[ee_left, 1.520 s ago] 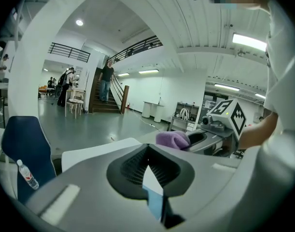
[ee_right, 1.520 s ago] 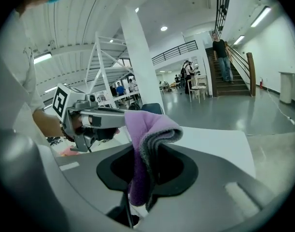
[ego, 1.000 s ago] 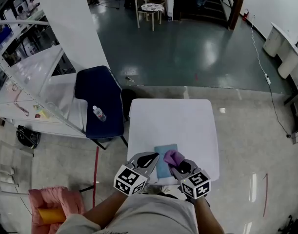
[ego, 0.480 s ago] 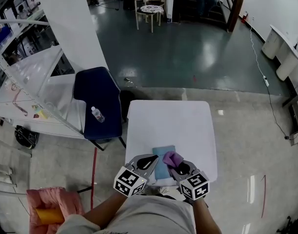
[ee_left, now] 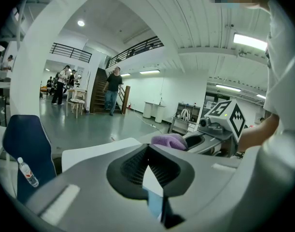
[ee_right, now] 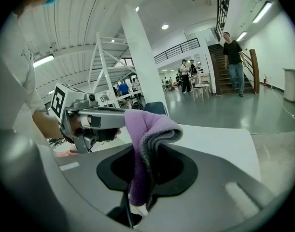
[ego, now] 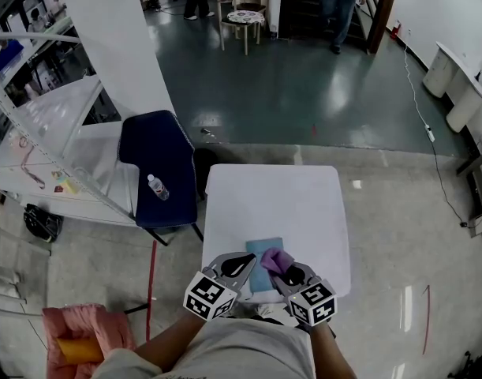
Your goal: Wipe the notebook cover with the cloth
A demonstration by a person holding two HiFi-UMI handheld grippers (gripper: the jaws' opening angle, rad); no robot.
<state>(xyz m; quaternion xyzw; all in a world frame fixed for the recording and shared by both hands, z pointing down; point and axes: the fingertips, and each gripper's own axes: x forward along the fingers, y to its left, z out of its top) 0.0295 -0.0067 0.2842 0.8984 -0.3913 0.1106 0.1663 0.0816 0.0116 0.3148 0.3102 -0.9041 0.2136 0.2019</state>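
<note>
In the head view, the notebook's near edge lies under the left claw and right claw. The cloth's lower end disappears between the right claw's jaws. The desk's near edge is covered by both claws. Items on the shelf are too small to tell.

Before you stood a white surface. Just left of it you had a navy chair with a bottle lying on its seat, and a metal rack beyond that. A pink bundle lay at your lower left. Far off, a stool stood near some people.
</note>
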